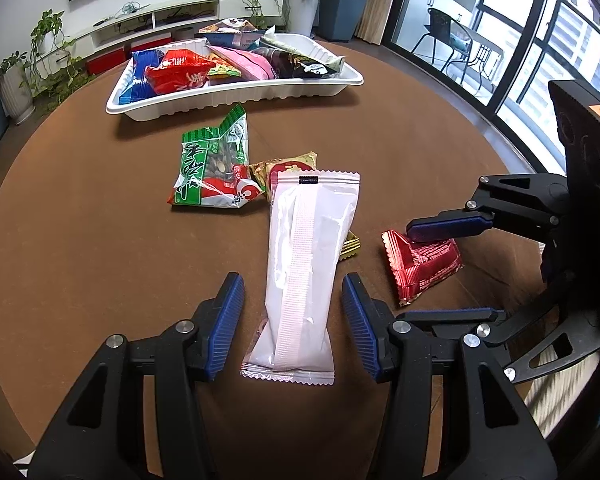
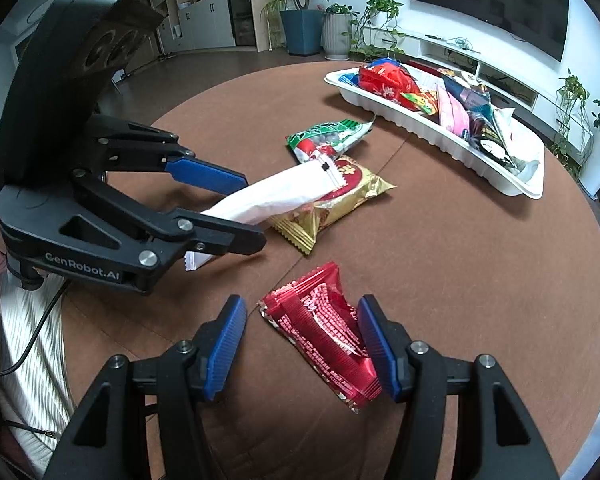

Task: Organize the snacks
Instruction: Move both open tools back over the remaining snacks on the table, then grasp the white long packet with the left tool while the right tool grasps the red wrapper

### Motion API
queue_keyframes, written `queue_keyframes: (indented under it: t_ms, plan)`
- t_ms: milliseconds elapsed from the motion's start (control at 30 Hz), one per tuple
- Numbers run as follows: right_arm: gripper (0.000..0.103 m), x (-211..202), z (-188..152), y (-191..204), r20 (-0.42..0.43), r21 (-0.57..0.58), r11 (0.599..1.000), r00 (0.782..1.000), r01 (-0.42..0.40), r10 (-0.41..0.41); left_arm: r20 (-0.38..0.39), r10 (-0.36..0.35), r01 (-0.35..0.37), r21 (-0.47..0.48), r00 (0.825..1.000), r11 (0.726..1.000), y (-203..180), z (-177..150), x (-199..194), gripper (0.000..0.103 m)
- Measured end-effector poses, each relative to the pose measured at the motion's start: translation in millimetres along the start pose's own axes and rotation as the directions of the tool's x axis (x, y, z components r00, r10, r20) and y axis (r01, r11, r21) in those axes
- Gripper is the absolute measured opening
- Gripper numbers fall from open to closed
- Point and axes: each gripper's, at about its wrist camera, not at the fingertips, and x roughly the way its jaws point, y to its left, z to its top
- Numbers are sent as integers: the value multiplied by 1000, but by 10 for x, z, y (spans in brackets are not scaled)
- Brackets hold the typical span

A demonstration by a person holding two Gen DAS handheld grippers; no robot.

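Observation:
A long white packet lies on the brown table, its far end resting on a gold packet. My left gripper straddles its near half, with a gap showing at each blue pad, so it is open. In the right wrist view the left gripper has the white packet between its fingers. A red foil packet lies between the pads of my right gripper. The right pad is at the packet's edge and the left pad stands clear. The left wrist view shows the right gripper around the red packet.
A white tray holding several snack bags stands at the far side of the table, seen also as the tray. A green packet lies beside the gold packet. A person's pale ribbed clothing is at the near left edge.

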Motion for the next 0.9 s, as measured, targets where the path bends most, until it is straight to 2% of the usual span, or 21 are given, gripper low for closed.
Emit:
queue_keyframes:
  t_ms: [467,700,900]
  plan:
    - [60,-133,-14,-49,14,39,998,999,-43,43,2,-8,8,-1,1000,1000,12,-2,41,49]
    - [60,-132,-58,-58,-24,-5,1000,1000,2,-2,8,-5,5,2,1000,1000,5,2,53,49]
    - [59,-86,-92,-156,-38,29,1000,999,5,-4,12,-7,7,0,1000,1000,13,14,62,49]
